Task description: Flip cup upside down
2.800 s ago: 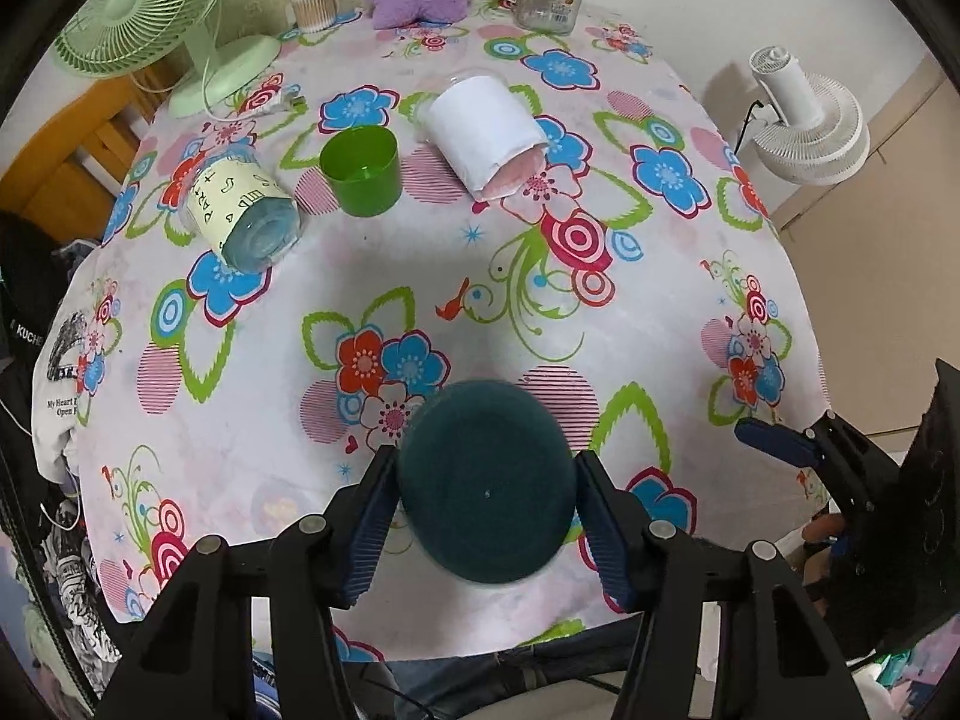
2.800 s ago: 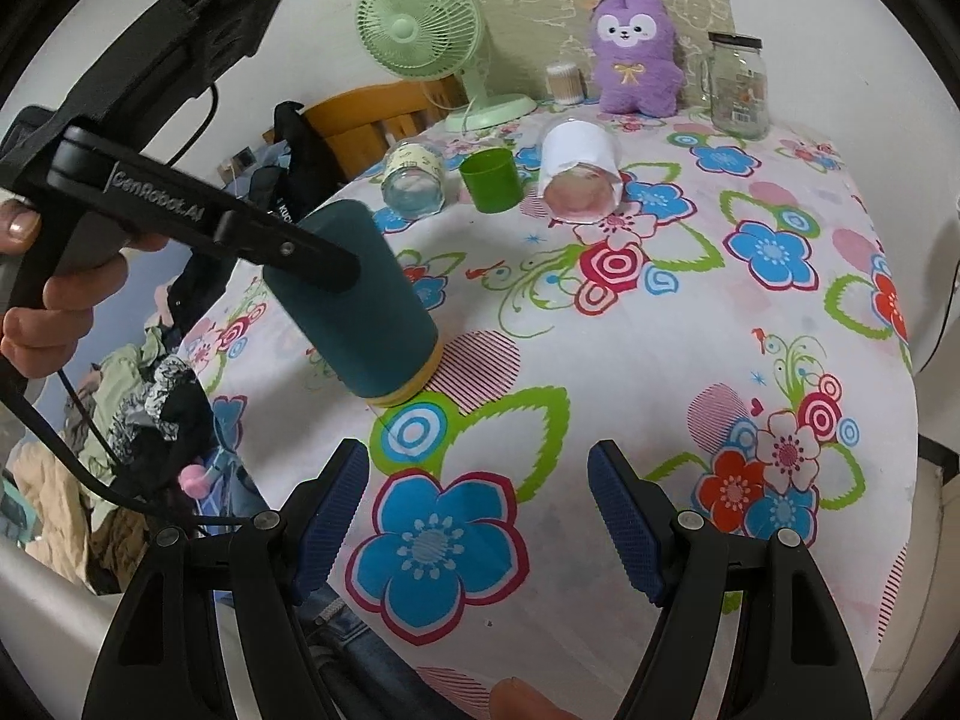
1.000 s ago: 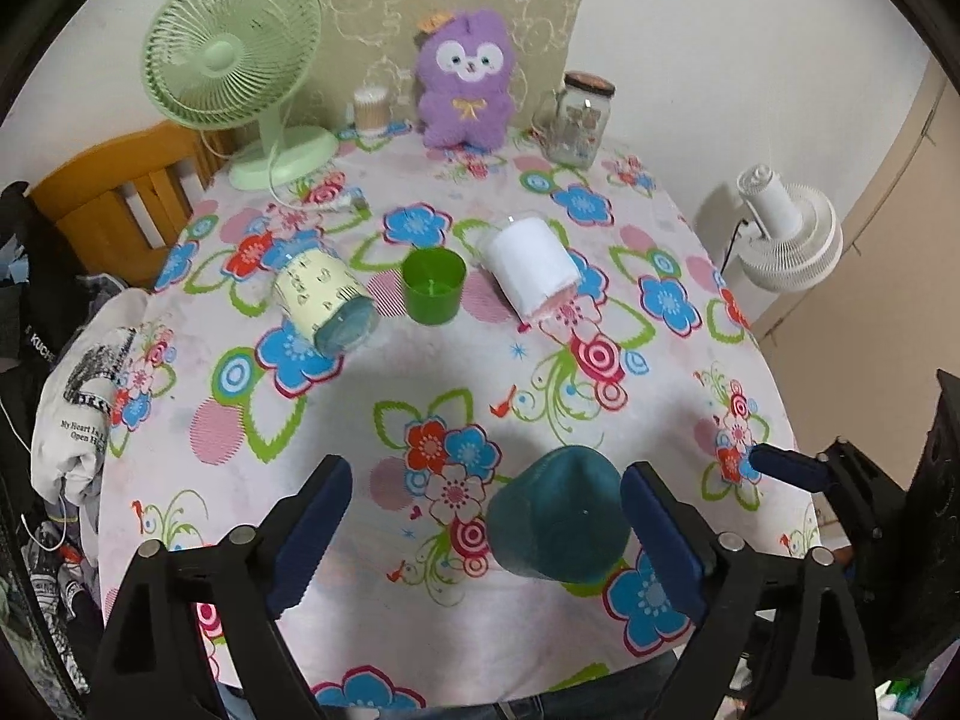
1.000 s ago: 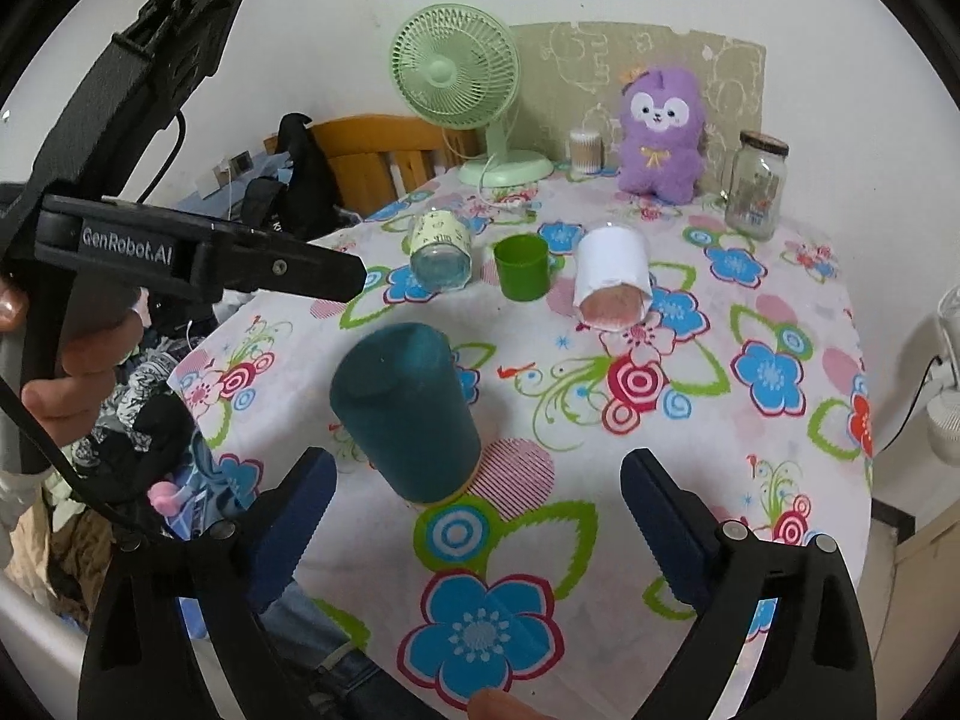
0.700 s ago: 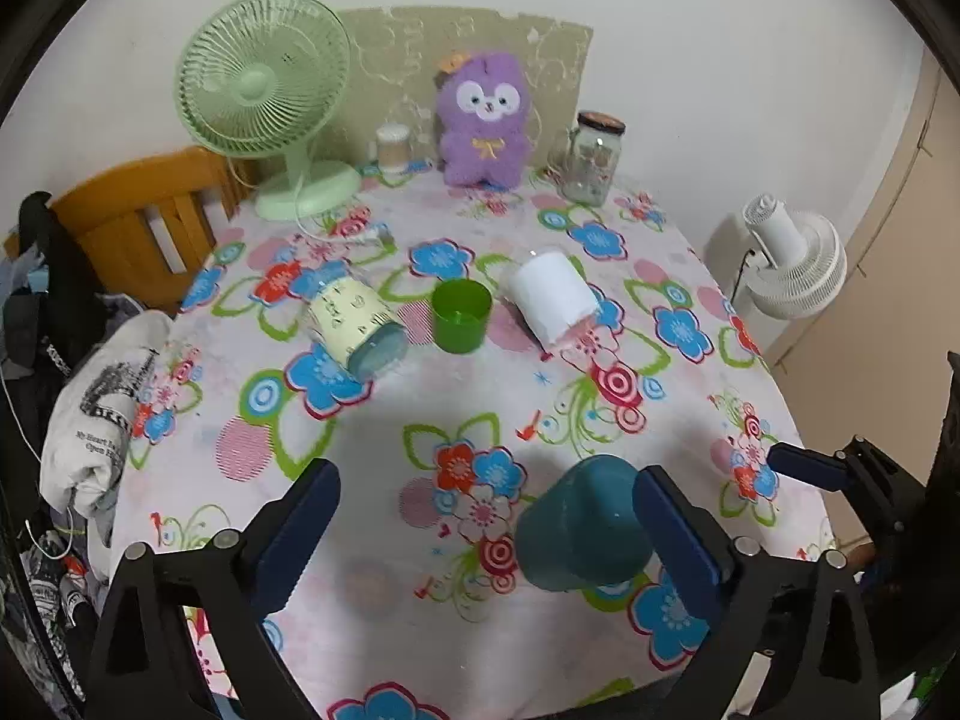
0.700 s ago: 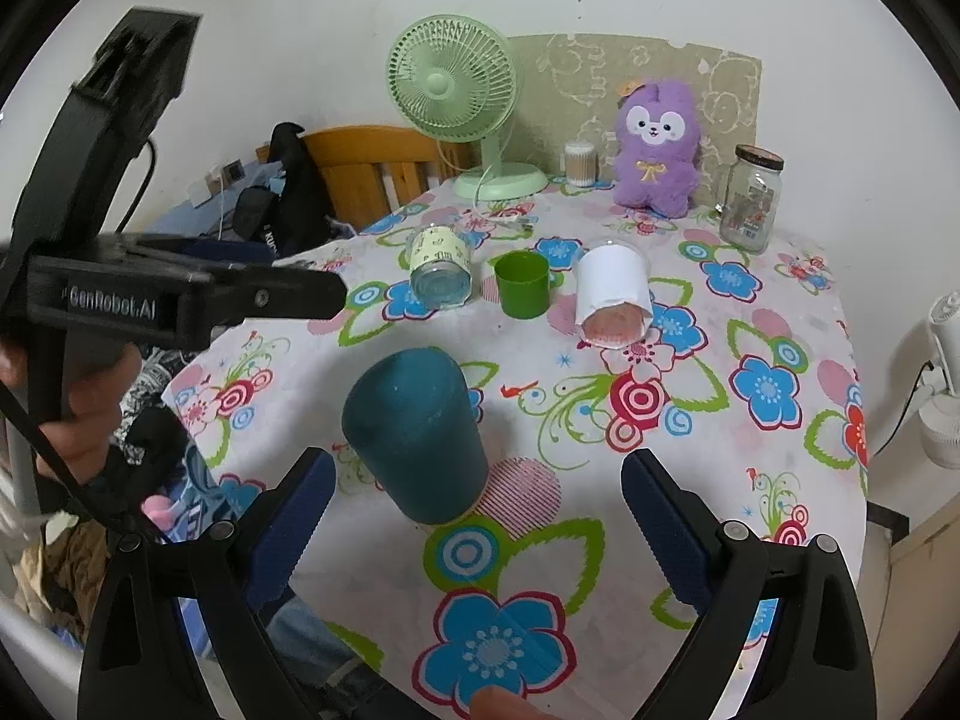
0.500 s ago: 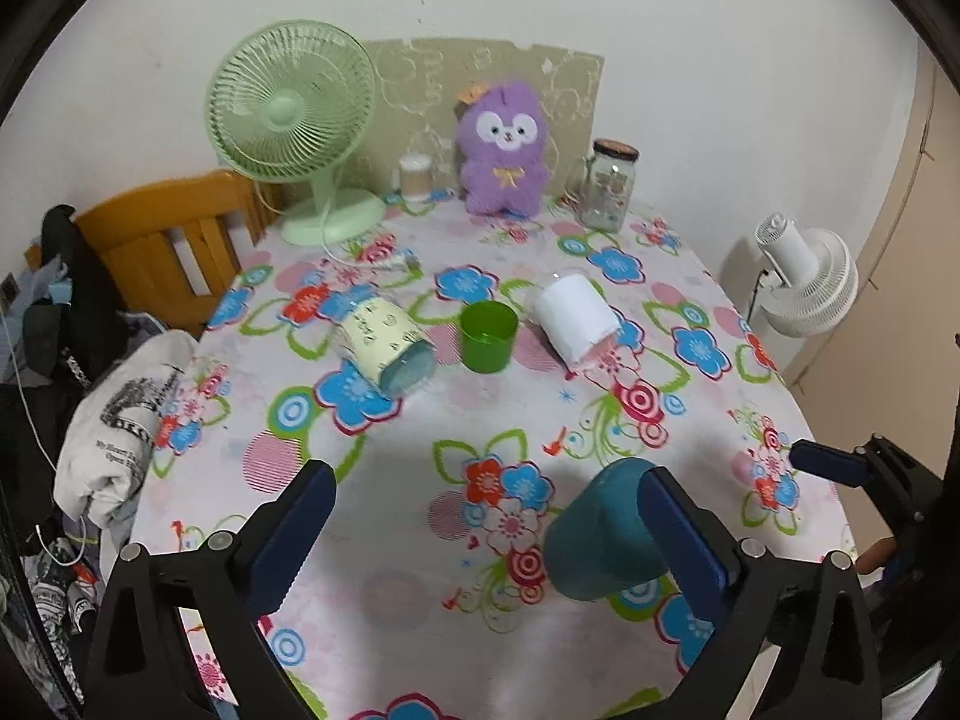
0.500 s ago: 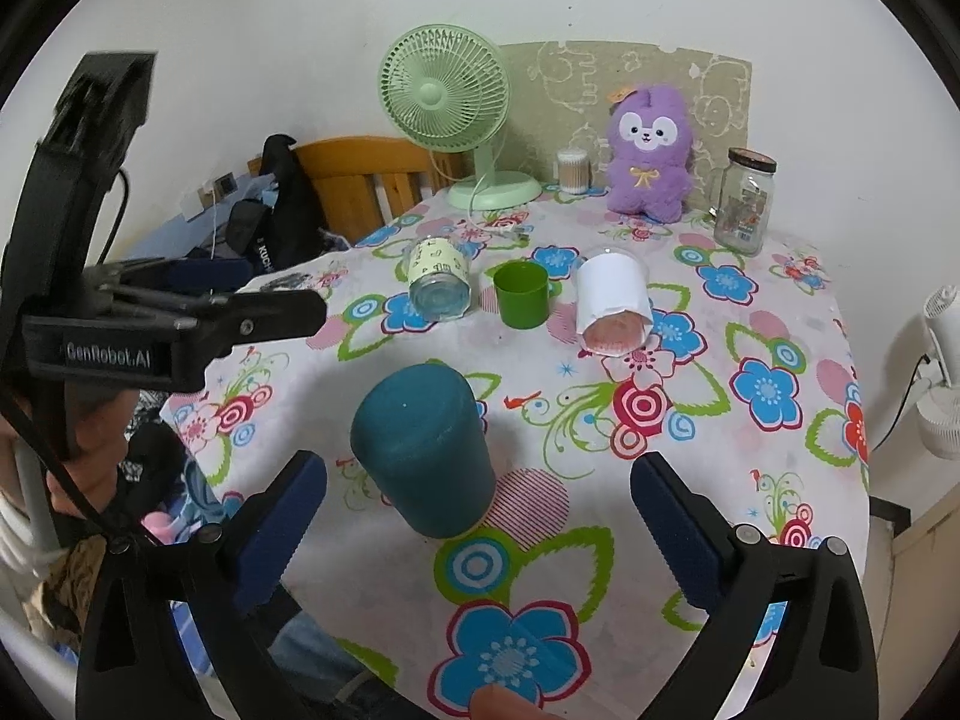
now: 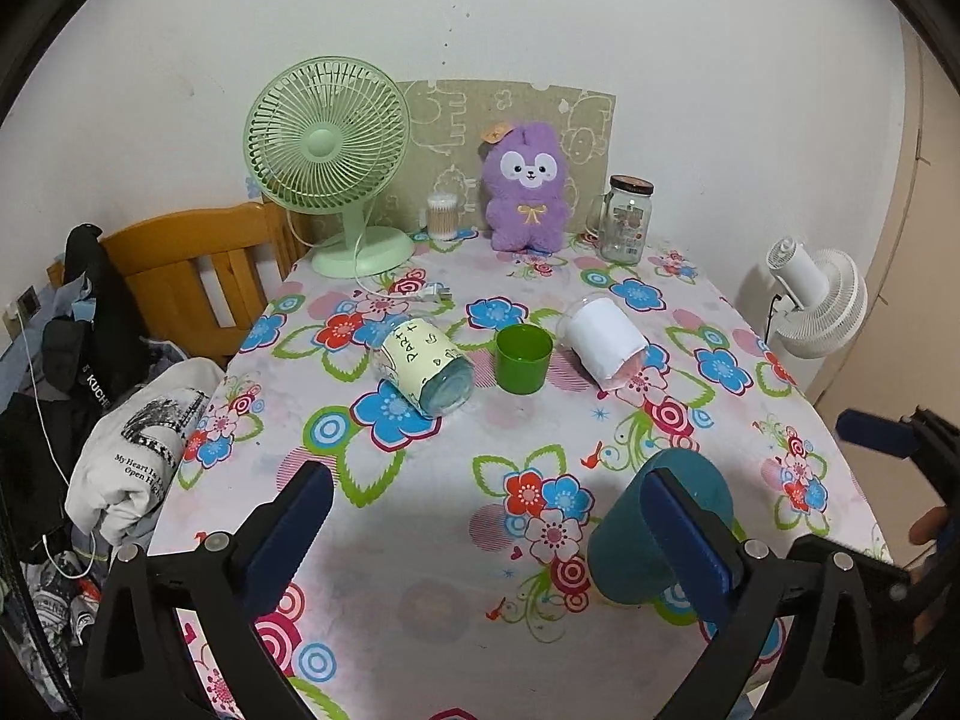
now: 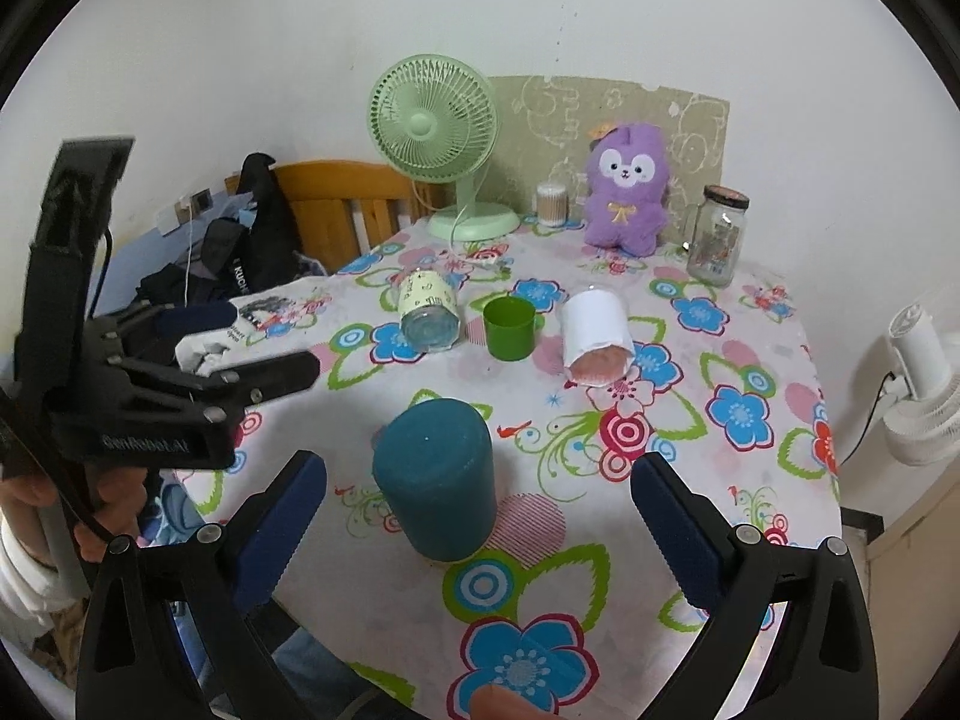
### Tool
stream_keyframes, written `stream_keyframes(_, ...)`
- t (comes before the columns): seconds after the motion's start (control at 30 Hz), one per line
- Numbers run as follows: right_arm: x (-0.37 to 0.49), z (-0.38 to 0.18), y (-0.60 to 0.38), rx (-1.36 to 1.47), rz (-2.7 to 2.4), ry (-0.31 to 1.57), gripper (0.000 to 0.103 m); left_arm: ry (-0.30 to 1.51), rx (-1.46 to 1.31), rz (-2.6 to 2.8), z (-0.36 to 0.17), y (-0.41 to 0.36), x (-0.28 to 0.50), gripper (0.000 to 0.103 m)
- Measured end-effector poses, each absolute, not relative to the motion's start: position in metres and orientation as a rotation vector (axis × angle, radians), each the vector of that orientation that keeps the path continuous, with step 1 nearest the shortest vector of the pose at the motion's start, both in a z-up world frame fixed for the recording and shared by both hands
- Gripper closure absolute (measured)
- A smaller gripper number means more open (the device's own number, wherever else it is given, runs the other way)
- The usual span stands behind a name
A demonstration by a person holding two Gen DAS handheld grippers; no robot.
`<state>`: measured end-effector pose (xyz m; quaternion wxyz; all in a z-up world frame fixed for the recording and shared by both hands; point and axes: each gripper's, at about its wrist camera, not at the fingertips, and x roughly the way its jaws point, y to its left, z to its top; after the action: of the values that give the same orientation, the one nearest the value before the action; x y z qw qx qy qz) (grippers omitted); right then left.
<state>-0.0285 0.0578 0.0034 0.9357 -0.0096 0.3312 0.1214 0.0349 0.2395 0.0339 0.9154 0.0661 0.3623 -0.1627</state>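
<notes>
Teal cup [image 10: 435,480] sits base-up on the floral worktop [image 10: 690,372], just ahead of the right claw [image 10: 477,531], between its wide-spread fingers, untouched. Left claw [image 9: 486,540] also wide, holding nothing; cup behind its right finger [image 9: 684,534].

Left wrist view: sited above the near edge of the worktop [image 9: 420,480], facing the back wall and angled downward, at moderate range. The fan [image 9: 327,144] appears at 11 o'clock and the teal cup [image 9: 654,528] close in at 4 o'clock.

Right wrist view: sited further right, similar height and heading, cup [image 10: 435,480] near centre, close.

Both views share the worktop [image 10: 690,480], fan [image 10: 433,120] and cup.
</notes>
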Motion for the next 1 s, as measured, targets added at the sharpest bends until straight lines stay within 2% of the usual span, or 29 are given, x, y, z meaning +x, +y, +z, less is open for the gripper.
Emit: stream_keyframes(1.0,-0.029,-0.002,0.074,-0.025,0.251,0.702,0.001,0.715,0.122,-0.345,0.029,0.254,0.023,0.0)
